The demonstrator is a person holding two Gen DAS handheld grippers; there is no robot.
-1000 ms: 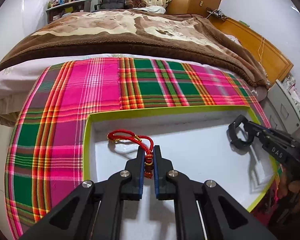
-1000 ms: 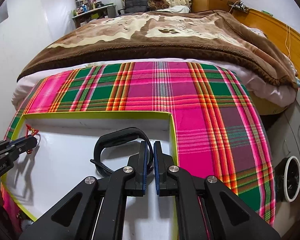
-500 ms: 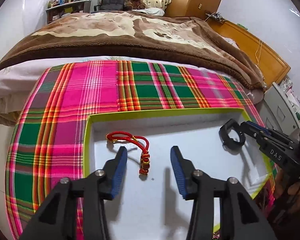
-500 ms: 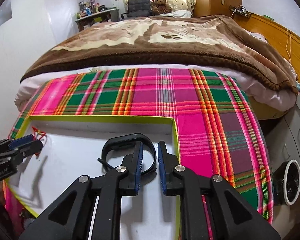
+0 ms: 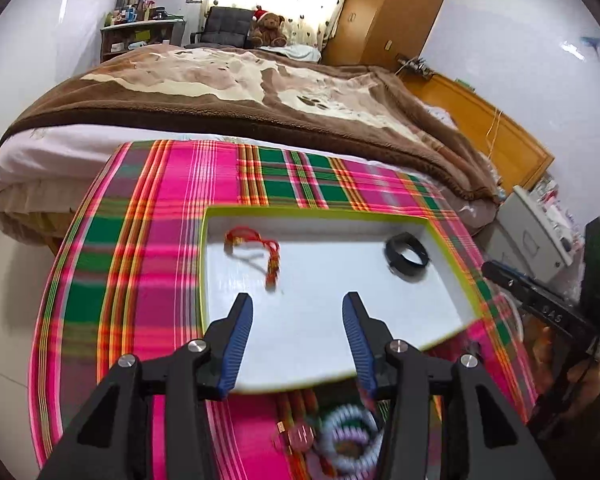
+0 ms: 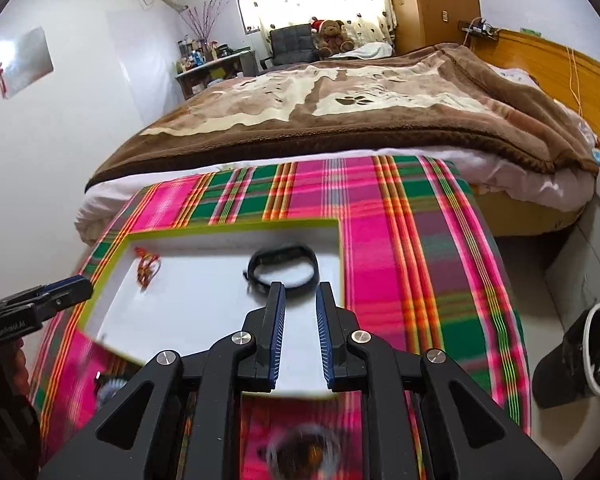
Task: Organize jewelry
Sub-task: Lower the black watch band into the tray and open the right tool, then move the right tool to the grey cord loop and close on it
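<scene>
A white tray with a lime-green rim (image 5: 320,213) (image 6: 236,225) lies on the plaid cloth. A red cord bracelet (image 5: 260,250) (image 6: 146,266) lies in its far left corner. A black wristband (image 5: 407,254) (image 6: 285,265) lies in its far right corner. My left gripper (image 5: 298,314) is open and empty, raised above the tray's near side. My right gripper (image 6: 300,300) is open and empty, just short of the black wristband. A blurred white and purple beaded bracelet (image 5: 350,438) and a pink-faced piece (image 5: 300,434) lie on the cloth nearer than the tray.
The pink and green plaid cloth (image 5: 140,280) covers the table at the foot of a bed with a brown blanket (image 5: 240,92). A black bin (image 6: 588,348) stands on the floor to the right. A grey cabinet (image 5: 540,232) stands beside the table.
Both grippers let go and pulled back and up. The left released the red cord bracelet, the right released the black wristband; both pieces now lie in the tray.
</scene>
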